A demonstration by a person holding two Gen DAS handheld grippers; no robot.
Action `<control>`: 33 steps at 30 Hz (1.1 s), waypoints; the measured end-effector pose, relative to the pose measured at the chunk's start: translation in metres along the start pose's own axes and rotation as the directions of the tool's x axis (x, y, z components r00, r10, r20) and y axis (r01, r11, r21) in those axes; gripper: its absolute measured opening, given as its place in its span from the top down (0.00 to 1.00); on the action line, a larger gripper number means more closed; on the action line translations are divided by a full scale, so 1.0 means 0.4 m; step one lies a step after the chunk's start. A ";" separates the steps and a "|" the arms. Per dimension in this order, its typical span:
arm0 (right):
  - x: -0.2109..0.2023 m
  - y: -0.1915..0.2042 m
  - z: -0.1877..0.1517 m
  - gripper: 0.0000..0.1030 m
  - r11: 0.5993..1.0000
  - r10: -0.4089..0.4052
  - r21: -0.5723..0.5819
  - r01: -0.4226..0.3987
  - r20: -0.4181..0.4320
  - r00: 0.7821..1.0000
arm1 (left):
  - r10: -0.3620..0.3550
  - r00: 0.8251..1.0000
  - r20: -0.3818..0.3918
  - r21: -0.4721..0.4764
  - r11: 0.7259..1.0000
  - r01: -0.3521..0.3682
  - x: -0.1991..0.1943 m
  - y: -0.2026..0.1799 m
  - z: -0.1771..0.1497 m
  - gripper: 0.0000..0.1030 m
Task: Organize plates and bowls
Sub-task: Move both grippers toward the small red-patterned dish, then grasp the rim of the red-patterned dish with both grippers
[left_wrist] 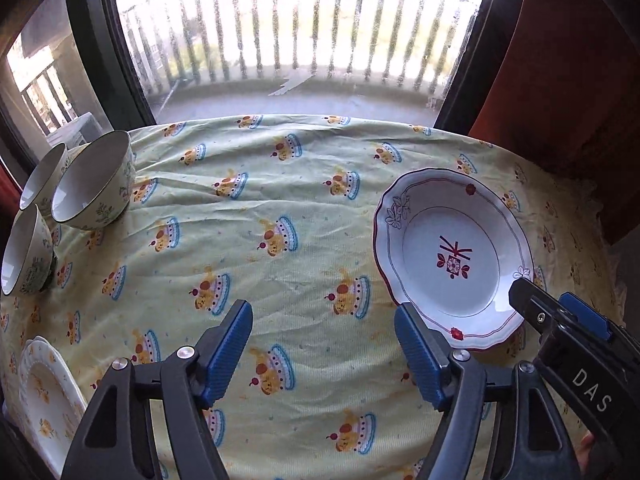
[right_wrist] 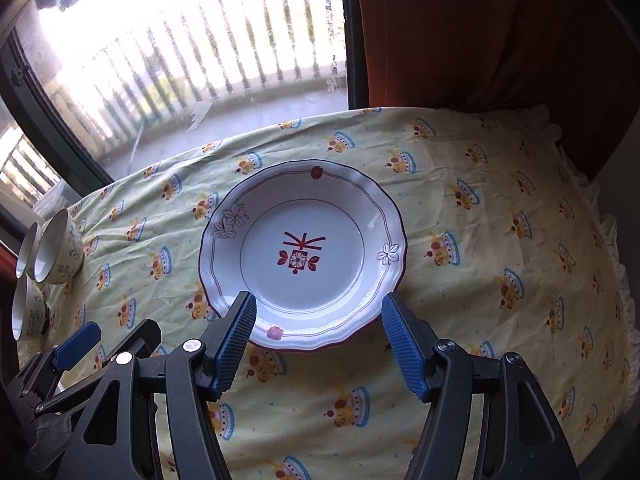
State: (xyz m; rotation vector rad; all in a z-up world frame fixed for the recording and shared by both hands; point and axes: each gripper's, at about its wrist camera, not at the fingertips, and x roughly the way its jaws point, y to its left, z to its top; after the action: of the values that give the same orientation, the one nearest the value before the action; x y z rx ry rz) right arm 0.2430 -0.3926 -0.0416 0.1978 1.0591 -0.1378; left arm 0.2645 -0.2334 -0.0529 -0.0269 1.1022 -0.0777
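Note:
A white plate with a red flower emblem (left_wrist: 452, 260) lies flat on the yellow patterned tablecloth (left_wrist: 280, 208); it also shows in the right wrist view (right_wrist: 302, 256). My right gripper (right_wrist: 318, 340) is open, hovering over the plate's near rim. My left gripper (left_wrist: 324, 354) is open and empty above the cloth, left of that plate. Three floral bowls (left_wrist: 94, 186) stand at the table's left edge, also in the right wrist view (right_wrist: 56, 248). A white plate with yellow flowers (left_wrist: 46, 396) lies at the near left corner.
A glass balcony door (left_wrist: 296, 40) runs behind the table's far edge. A red curtain (right_wrist: 500, 32) hangs at the right. The tablecloth's frilled edge (right_wrist: 624, 280) drops off at the right.

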 end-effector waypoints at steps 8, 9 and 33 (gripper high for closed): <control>0.089 -0.052 0.058 0.34 1.000 -0.020 0.002 0.020 -0.015 1.000 | -0.001 1.000 -0.026 0.041 0.999 0.002 0.090 -0.076 0.044 0.31; 0.098 -0.057 0.064 0.34 1.000 -0.024 0.005 0.024 -0.016 1.000 | 0.000 1.000 -0.031 0.049 0.999 0.002 0.100 -0.085 0.047 0.31; 0.210 -0.073 0.084 0.52 0.998 -0.046 0.030 0.049 -0.103 0.994 | -0.022 0.994 -0.111 0.113 0.993 0.035 0.198 -0.125 0.076 0.47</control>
State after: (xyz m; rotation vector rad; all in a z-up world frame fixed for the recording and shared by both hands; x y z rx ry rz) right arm 0.3062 -0.4302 -0.1019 0.2104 1.1641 -0.1896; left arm 0.3248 -0.2900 -0.1068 0.0652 1.2054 -0.1695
